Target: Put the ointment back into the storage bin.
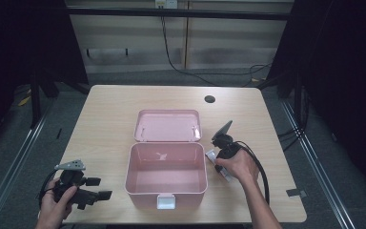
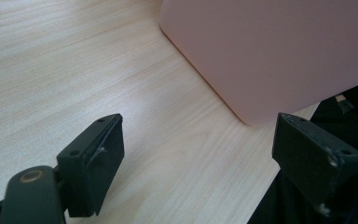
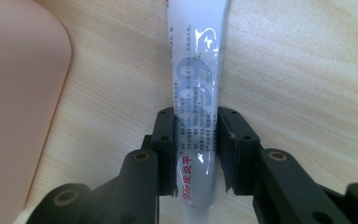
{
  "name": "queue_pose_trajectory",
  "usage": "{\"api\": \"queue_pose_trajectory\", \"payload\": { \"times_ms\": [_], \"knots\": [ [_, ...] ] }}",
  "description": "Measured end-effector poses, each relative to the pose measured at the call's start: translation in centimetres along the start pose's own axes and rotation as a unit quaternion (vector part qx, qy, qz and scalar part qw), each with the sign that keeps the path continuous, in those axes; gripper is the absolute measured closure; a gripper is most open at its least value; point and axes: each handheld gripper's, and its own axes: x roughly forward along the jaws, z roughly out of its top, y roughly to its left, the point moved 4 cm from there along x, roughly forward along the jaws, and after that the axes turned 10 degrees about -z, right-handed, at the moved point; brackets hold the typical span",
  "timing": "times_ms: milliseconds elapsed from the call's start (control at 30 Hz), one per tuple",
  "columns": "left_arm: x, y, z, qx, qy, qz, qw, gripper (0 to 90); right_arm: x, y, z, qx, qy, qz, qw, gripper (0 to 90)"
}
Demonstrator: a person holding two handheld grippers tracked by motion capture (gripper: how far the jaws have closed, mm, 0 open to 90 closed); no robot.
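Observation:
A pink box [image 1: 166, 174] stands open in the middle of the table, its lid [image 1: 167, 125] laid back behind it. Just right of the box lies a white ointment tube [image 3: 196, 70] with blue and red print. My right gripper [image 3: 196, 140] is shut on the tube, its pads pressing both sides near the lower end; in the high view the right gripper [image 1: 218, 157] is at the box's right wall with the tube [image 1: 213, 155] under it. My left gripper [image 1: 97, 188] rests open near the front left, its jaws wide apart with nothing between them, pointing toward the box [image 2: 279, 51].
A white latch [image 1: 166, 202] hangs on the box's front wall. A dark round hole [image 1: 209, 99] sits in the table [image 1: 109, 109] at the back right. The table's front edge runs close under both hands. Cables trail over the floor behind the table.

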Motion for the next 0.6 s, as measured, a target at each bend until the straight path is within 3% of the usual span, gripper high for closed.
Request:
{"api": "queue_pose_trajectory", "payload": {
  "times_ms": [300, 333, 600],
  "knots": [
    [0.0, 0.1, 0.0, 0.003, 0.002, 0.002, 1.0, 16.7, -0.4, -0.5, -0.5, -0.001, -0.006, 0.007, 1.0, 71.8],
    [0.0, 0.1, 0.0, 0.004, 0.002, 0.001, 1.0, 16.7, -0.6, -0.4, -0.5, -0.004, -0.009, 0.016, 0.9998, 71.8],
    [0.0, 0.0, 0.0, 0.001, -0.001, 0.002, 1.0, 16.7, -1.9, -0.4, -0.6, -0.019, -0.019, 0.019, 0.9995, 71.8]
  ]
}}
